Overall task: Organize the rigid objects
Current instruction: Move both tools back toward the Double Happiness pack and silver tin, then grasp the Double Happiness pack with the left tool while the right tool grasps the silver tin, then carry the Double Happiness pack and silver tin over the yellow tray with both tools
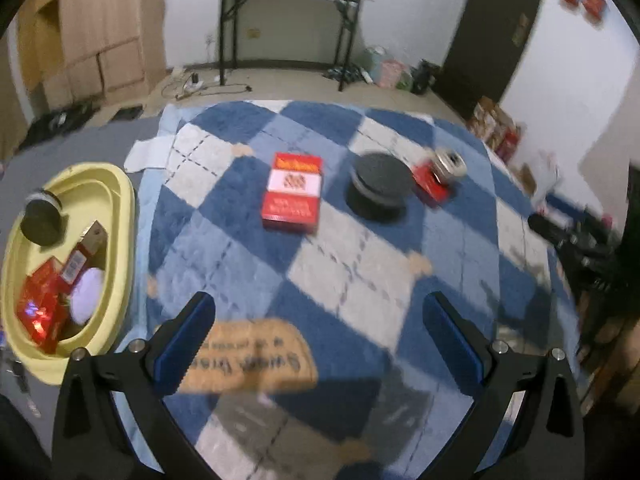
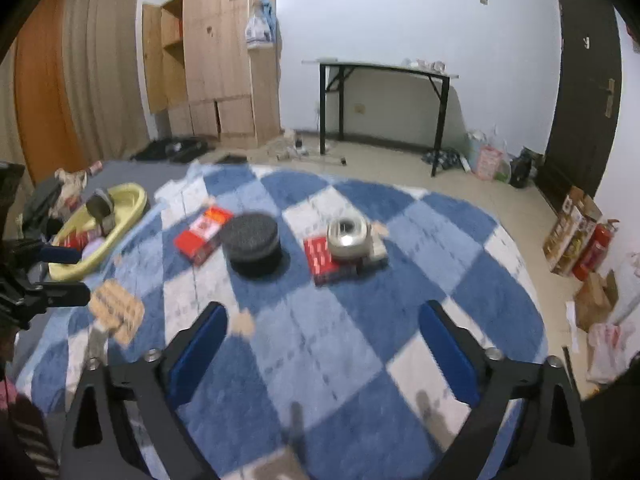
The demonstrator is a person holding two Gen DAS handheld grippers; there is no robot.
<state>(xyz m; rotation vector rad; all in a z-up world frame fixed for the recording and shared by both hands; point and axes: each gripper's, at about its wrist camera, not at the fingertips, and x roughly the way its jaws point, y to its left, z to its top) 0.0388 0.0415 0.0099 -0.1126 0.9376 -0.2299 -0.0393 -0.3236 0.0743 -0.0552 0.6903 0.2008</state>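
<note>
Grippers first: the left gripper [image 1: 318, 334] is spread wide with nothing between its blue pads, and the right gripper [image 2: 322, 344] is just as wide apart and equally empty. Both are held above the checkered blue rug [image 1: 360, 280], tilted down and forward, well back from the loose items.

A yellow basin [image 1: 120, 216] is seen off the rug's left edge, already loaded with red boxes, a dark round lid-like thing and something pale. Still out on the rug: a red-and-white box [image 1: 292, 196] lying flat, a black round container [image 1: 378, 186] just beside it to the right, and a red pack [image 2: 326, 260] with a silvery tape-roll sort of object [image 2: 347, 234] resting on it (blur makes that one hard to call). A tan card [image 1: 256, 356] with lettering lies right under the left gripper.

Judging by the layout, a pick is being lined up, probably by the left side since the basin is nearest to it. For a clean grab, the flat box should be approached from above with the pads set across its narrower sides, and squeezed only once the pads are level with the box's edges, since the soft pile could let it tip. The black container looks wide, so near-full opening would be needed there.
</note>
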